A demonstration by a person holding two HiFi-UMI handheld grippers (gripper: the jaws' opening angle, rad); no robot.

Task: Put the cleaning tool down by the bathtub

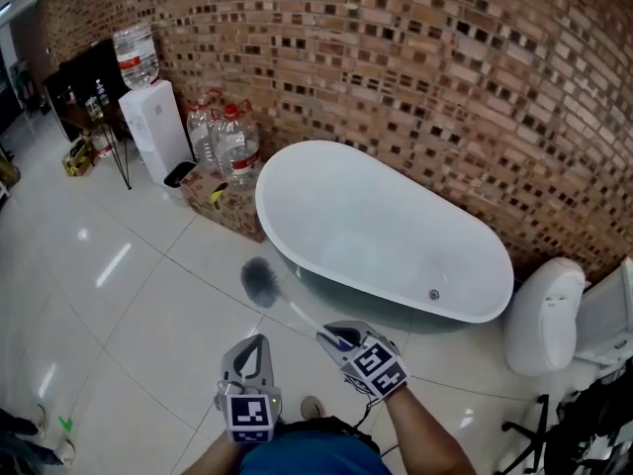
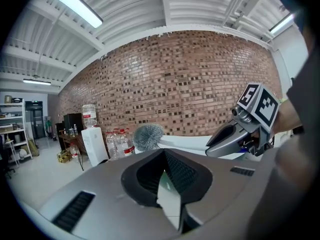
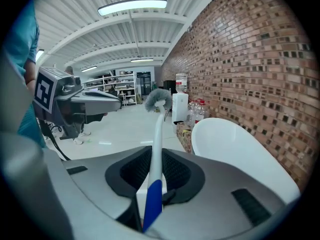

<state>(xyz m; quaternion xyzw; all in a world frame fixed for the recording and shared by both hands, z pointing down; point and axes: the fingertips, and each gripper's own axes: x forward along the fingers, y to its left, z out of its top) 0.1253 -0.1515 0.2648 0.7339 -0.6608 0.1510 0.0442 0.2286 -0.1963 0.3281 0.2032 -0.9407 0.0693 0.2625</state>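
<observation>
The cleaning tool is a toilet brush with a grey bristle head (image 1: 259, 280) and a white handle (image 1: 302, 315) that has a blue end. My right gripper (image 1: 336, 336) is shut on that handle near the blue end, and the brush head points away toward the left end of the white bathtub (image 1: 376, 226). In the right gripper view the handle (image 3: 156, 149) runs up between the jaws to the bristles (image 3: 158, 98), with the bathtub (image 3: 235, 144) to the right. My left gripper (image 1: 255, 346) hangs beside it, empty, its jaw tips together. The left gripper view shows the bristles (image 2: 148, 136) and the right gripper (image 2: 220, 144).
A brick wall curves behind the tub. A water dispenser (image 1: 155, 127), large water bottles (image 1: 226, 137) and a cardboard box (image 1: 232, 201) stand by the tub's left end. A white toilet (image 1: 549, 315) sits at its right end, with a black stand (image 1: 554, 433) near it.
</observation>
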